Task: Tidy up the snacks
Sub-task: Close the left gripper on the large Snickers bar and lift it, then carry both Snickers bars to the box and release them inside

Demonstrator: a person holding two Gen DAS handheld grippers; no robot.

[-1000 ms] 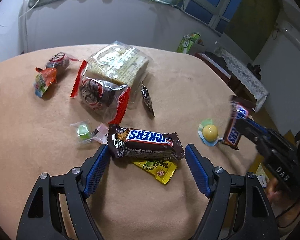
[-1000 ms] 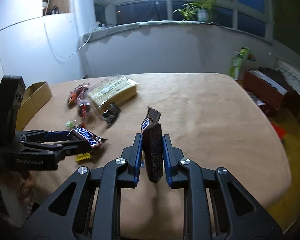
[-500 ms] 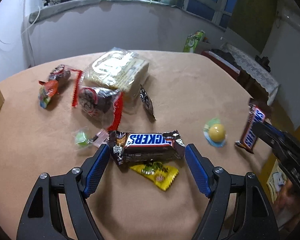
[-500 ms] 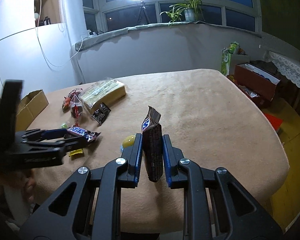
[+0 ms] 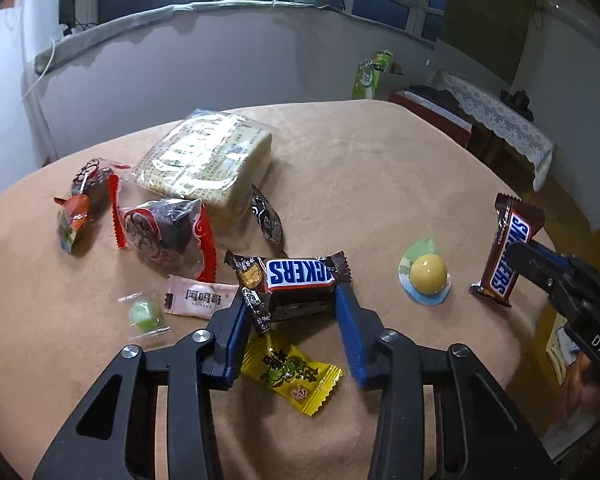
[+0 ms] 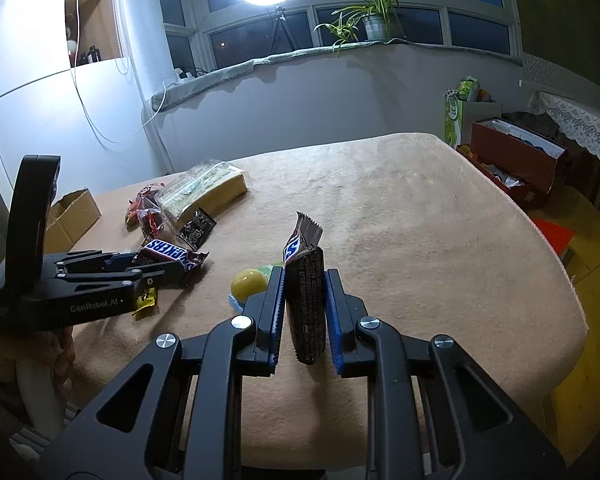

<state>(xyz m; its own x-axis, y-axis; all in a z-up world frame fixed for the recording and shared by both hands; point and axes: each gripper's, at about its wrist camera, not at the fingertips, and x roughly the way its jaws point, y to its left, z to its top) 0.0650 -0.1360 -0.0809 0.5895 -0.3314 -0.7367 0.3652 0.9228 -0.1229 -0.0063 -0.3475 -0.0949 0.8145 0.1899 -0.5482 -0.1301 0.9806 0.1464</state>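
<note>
My left hand-held gripper (image 5: 290,312) had just been closing and clamped a Snickers bar (image 5: 288,286) lying on the tabletop (image 5: 380,184). My right hand-held gripper (image 6: 302,312) gripped a second Snickers bar (image 6: 306,292) upright. Wafer pack (image 5: 208,160), yellow candy (image 5: 294,372) and jelly cup (image 5: 426,276) lay scattered; most sorting remained, I judged.

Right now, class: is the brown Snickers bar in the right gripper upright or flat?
Upright: the brown Snickers bar stands on end between the right gripper pads, crimped end up.
</note>
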